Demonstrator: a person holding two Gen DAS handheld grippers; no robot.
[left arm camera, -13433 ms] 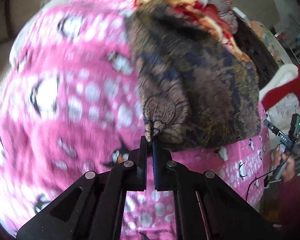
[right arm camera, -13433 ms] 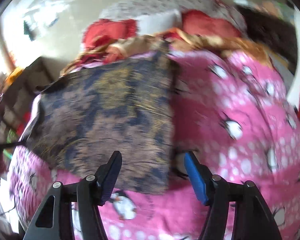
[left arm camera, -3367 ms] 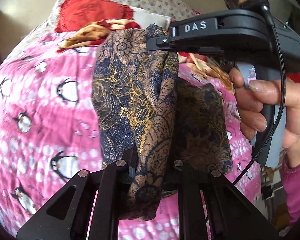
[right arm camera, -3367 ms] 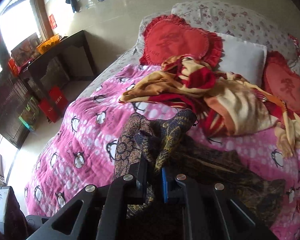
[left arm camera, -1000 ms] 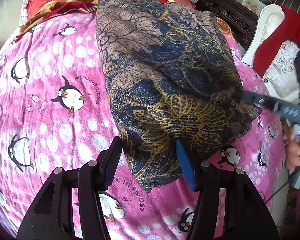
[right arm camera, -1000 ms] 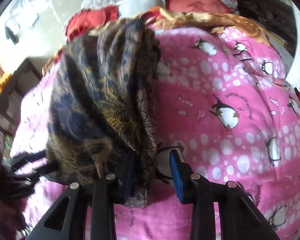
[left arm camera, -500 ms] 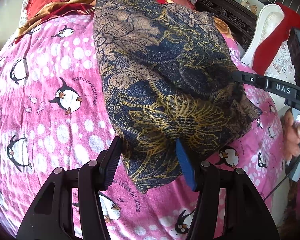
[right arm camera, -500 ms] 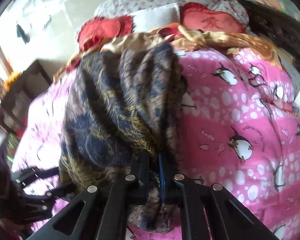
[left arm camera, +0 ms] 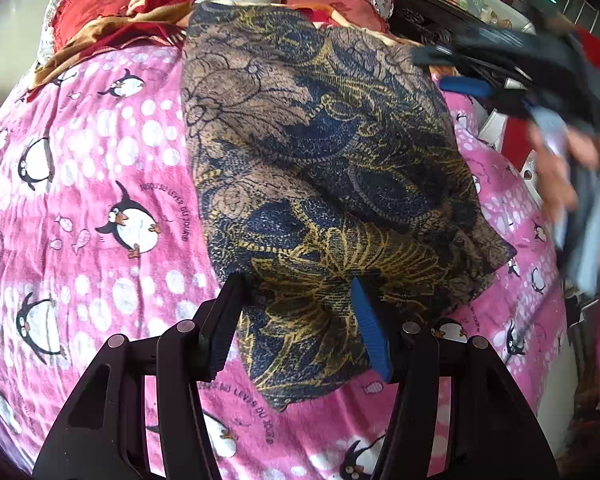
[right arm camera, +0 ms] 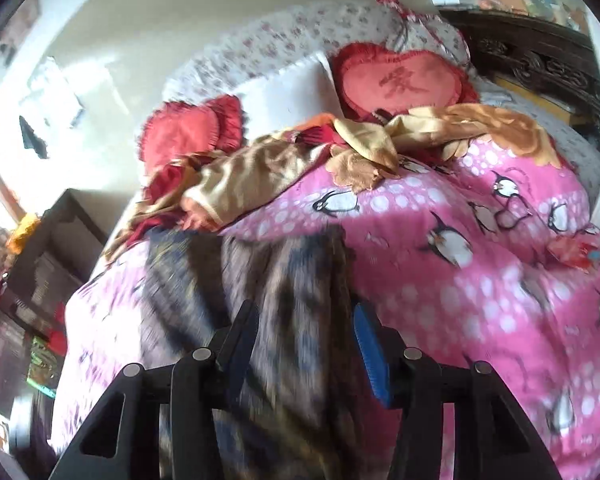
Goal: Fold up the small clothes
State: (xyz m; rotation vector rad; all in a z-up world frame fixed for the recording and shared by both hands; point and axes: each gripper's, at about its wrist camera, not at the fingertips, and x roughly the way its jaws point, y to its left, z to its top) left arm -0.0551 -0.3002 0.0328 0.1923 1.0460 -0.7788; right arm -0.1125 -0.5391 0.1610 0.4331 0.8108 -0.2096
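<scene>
**Folded patterned cloth lying on the bed, both grippers parted above it**

Left wrist view, nearest first: the left gripper [left arm camera: 296,320] is hovering with its jaws standing about half apart, straddling the near corner of the patterned cloth [left arm camera: 320,152] without pressing on it. The cloth, dark blue with gold and brown floral print, is lying folded in a rough rectangle on the pink penguin blanket [left arm camera: 100,200], its long axis running away from the camera and its near right edge bunching into loose folds. To the right, blurred, the right gripper [left arm camera: 452,70] is reaching in above the cloth's far right corner, gripped by a hand [left arm camera: 560,184]; 1 blue pad and 1 dark finger are showing apart, with nothing between them.

Right wrist view: the right gripper [right arm camera: 302,332] is showing jaws that have just been opening and are now standing partly apart. The cloth [right arm camera: 284,280], smeared by motion, is lying below and between the fingers, but whether the pads are touching it cannot be told.

Farther off, a gold-and-red blanket [right arm camera: 284,160] is lying crumpled across the bed. Beyond it, 2 red heart-shaped cushions [right arm camera: 400,80] are flanking a white pillow [right arm camera: 288,92] against a floral pillow [right arm camera: 300,36].
</scene>
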